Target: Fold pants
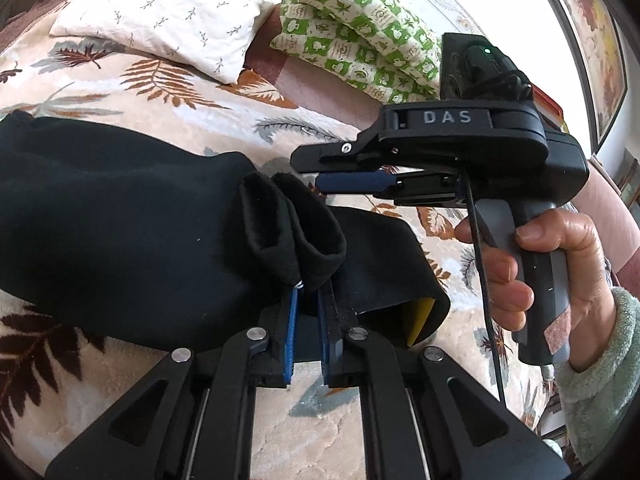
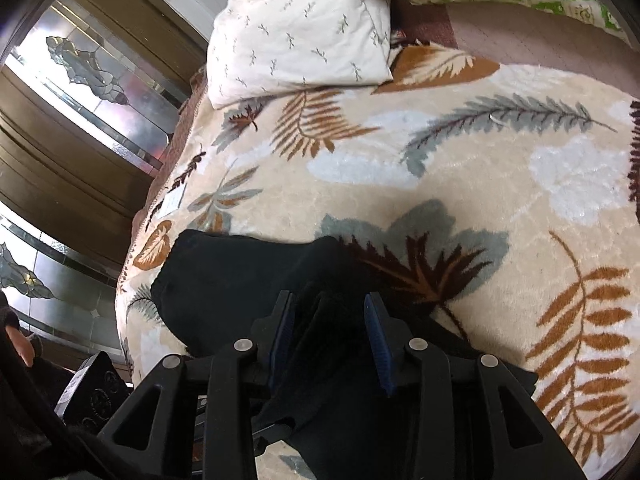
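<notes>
The only lettering that reads clearly is "DAS", in raised pale grey capitals on a black band across the top of the right hand-held gripper (image 1: pixel 344 184), seen in the left wrist view. The green and cream checked pillow (image 1: pixel 360 44) at the head of the bed carries small printed marks inside its squares, beside little pictures of leaves and animals, but they are too small to make out. A small pale tag (image 2: pixel 173 201) at the blanket's edge, in the right wrist view, shows no readable print.
</notes>
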`<move>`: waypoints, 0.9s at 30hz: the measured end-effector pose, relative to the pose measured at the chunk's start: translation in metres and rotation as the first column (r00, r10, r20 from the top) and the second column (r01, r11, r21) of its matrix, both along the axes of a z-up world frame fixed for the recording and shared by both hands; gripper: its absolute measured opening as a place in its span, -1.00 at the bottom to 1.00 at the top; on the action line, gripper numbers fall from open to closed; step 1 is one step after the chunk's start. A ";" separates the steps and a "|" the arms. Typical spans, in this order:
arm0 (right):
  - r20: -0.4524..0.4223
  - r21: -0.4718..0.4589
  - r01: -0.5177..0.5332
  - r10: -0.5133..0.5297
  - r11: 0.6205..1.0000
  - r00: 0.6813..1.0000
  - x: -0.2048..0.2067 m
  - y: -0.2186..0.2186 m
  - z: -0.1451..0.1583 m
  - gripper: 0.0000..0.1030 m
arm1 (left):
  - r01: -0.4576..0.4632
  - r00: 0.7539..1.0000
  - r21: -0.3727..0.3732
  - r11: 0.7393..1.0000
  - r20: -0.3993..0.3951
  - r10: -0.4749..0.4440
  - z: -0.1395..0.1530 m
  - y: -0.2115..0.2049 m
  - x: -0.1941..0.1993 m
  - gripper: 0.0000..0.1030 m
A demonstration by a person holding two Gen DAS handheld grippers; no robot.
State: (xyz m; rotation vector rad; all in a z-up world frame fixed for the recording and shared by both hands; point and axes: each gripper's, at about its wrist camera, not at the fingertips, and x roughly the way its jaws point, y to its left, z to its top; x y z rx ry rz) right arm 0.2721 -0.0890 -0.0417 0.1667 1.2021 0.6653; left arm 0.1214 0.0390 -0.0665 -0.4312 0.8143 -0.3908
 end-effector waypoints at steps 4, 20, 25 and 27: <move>-0.028 -0.024 -0.012 0.011 1.000 1.000 -0.002 0.012 -0.012 -0.26 | -0.029 0.999 -0.048 0.998 -0.046 0.026 -0.014 0.011 0.006 -0.87; 0.046 0.058 0.065 -0.068 0.996 0.997 -0.039 -0.059 0.033 -0.26 | -0.020 0.997 0.079 0.997 0.081 0.014 0.049 0.022 -0.026 0.26; 0.021 0.040 0.119 -0.120 0.992 0.993 -0.051 -0.085 0.028 -0.26 | 0.064 0.996 0.059 0.996 0.056 -0.067 0.060 -0.006 0.007 0.25; 0.011 0.042 0.142 -0.143 0.989 0.990 -0.057 -0.094 0.026 -0.26 | 0.072 0.997 0.042 0.997 0.028 -0.073 0.057 -0.011 0.021 0.25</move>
